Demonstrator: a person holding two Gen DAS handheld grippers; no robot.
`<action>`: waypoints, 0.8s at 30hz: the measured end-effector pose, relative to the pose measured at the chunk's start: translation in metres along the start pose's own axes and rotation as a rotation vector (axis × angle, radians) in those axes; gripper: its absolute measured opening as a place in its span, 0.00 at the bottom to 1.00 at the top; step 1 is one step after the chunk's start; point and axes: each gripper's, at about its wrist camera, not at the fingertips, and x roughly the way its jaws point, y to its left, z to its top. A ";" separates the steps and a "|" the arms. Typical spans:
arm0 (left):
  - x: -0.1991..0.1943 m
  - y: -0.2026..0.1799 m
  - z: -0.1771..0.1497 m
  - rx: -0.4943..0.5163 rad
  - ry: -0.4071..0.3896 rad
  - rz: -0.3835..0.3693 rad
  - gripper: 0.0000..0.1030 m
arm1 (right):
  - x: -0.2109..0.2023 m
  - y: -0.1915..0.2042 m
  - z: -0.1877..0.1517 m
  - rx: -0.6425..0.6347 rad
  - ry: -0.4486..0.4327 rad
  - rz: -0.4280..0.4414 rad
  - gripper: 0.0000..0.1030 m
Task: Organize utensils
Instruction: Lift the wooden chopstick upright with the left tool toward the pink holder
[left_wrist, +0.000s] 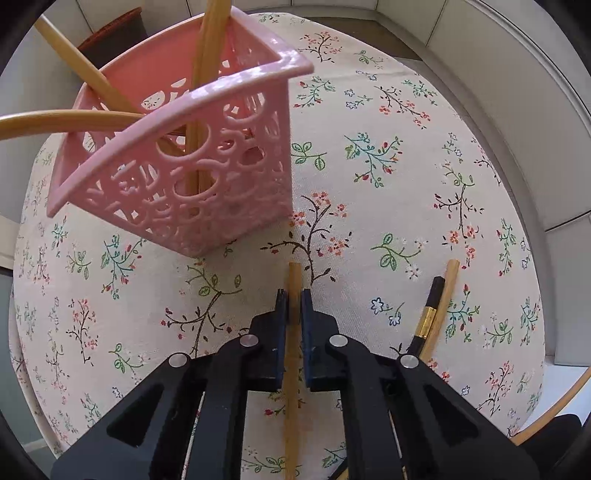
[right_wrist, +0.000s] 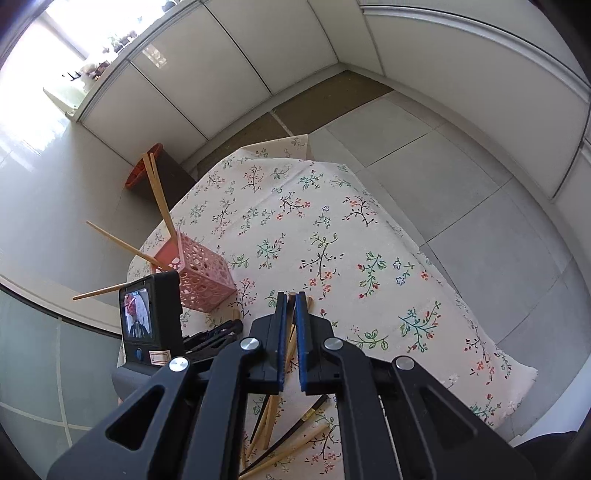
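My left gripper pinched a bamboo chopstick on the floral tablecloth, pink basket of chopsticks ahead-left, black chopstick to the right, my right gripper closed on another bamboo chopstick, loose pile beneath, half hidden by my fingers.

Bottom end of bamboo chopstick in left gripper runs off picture's bottom edge. Black chopstick partly hidden behind gripper arm. Chopstick pile half covered by right gripper. Tiny camera screen too small to read.
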 end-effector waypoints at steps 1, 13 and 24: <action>-0.005 0.003 -0.004 -0.003 -0.026 0.001 0.06 | -0.002 0.001 0.000 0.000 -0.001 0.008 0.05; -0.154 0.010 -0.069 -0.012 -0.394 0.024 0.06 | -0.057 0.028 -0.019 -0.108 -0.071 0.078 0.04; -0.250 0.021 -0.114 -0.039 -0.632 -0.076 0.06 | -0.132 0.057 -0.022 -0.215 -0.179 0.111 0.05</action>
